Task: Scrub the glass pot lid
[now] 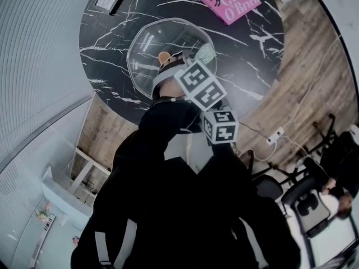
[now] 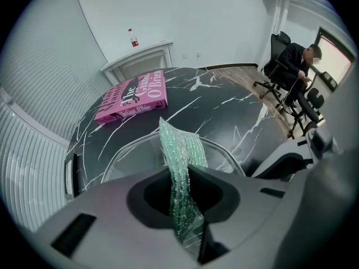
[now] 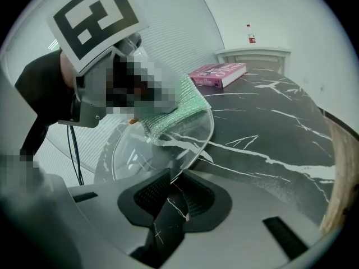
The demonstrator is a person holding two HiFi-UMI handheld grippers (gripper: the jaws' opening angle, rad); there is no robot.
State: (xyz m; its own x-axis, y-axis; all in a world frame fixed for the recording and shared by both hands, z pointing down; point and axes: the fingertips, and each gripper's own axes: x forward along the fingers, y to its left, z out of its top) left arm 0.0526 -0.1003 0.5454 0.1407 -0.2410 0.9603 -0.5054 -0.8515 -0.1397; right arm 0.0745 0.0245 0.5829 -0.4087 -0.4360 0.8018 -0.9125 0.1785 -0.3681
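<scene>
Glass pot lid point(image 3: 160, 144) above marble table point(image 3: 269, 122)
Left gripper point(image 2: 182, 179) pinches a green, perhaps mesh, scrub cloth point(image 2: 178, 150); right gripper point(image 3: 171, 179) clamps lid rim.

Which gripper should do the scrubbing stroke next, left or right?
Left. The left gripper is shut on the green scrub pad, which lies against the glass lid. The right gripper clamps the lid's rim, so it likely just steadies it.

The clear glass pot lid point(image 3: 168, 139) stands tilted on edge, its near rim pinched in the right gripper's point(image 3: 173, 179) jaws. A glittery green scrub cloth point(image 2: 178, 156), clamped upright in the left gripper point(image 2: 182, 192), lies against its far rim.
</scene>
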